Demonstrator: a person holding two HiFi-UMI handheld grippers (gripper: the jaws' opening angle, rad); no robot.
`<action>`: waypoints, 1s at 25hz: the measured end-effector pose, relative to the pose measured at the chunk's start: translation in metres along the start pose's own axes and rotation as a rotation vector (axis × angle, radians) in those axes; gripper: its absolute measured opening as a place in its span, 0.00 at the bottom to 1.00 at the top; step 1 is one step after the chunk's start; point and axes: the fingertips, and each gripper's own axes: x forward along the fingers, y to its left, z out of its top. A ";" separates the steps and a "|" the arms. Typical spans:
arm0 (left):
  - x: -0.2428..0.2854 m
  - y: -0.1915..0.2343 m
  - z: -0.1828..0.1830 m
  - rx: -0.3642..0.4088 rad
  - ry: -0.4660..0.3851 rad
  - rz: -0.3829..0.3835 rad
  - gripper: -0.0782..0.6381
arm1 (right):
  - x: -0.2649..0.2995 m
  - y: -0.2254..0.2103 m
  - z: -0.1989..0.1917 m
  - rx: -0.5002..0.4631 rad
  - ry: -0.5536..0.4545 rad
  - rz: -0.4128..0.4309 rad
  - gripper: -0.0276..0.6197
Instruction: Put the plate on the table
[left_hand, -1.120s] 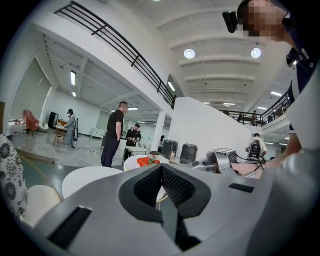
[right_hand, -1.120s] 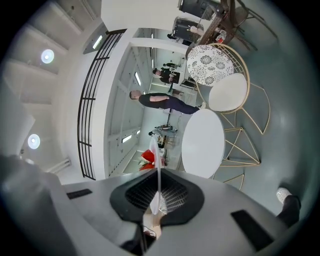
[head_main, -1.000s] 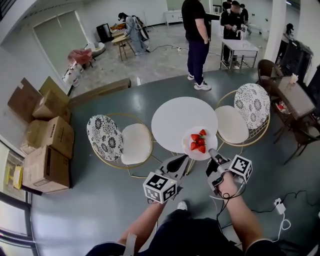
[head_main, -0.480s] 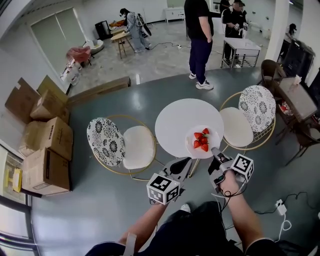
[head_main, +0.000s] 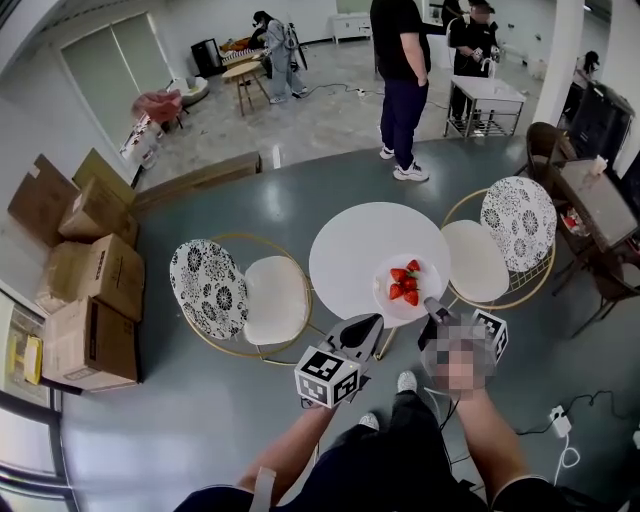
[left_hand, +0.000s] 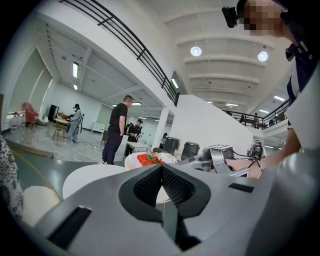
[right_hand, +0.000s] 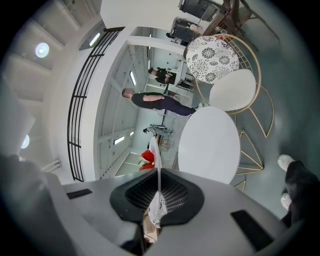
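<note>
A white plate with red strawberries on it hangs over the near right edge of the round white table. My right gripper is shut on the plate's near rim. In the right gripper view the plate shows edge-on, running out from between the jaws of the right gripper, with the table beyond. Whether the plate touches the tabletop I cannot tell. My left gripper hovers shut and empty at the table's near edge, left of the plate. Its jaws are pressed together.
Two gold-framed chairs flank the table, one at the left and one at the right. Cardboard boxes are stacked at far left. People stand beyond the table. A dark table is at right. A cable and plug lie on the floor.
My right gripper has carried the plate a little farther in over the table's near right edge. The left gripper has stayed shut in about the same place.
</note>
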 end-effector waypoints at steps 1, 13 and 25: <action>0.004 0.003 0.000 -0.002 0.002 0.004 0.12 | 0.003 -0.003 0.004 -0.001 0.002 -0.007 0.06; 0.065 0.046 -0.017 0.003 0.042 0.079 0.12 | 0.073 -0.077 0.052 0.010 0.087 -0.089 0.06; 0.130 0.065 -0.038 0.004 0.124 0.115 0.12 | 0.129 -0.154 0.100 -0.016 0.168 -0.219 0.06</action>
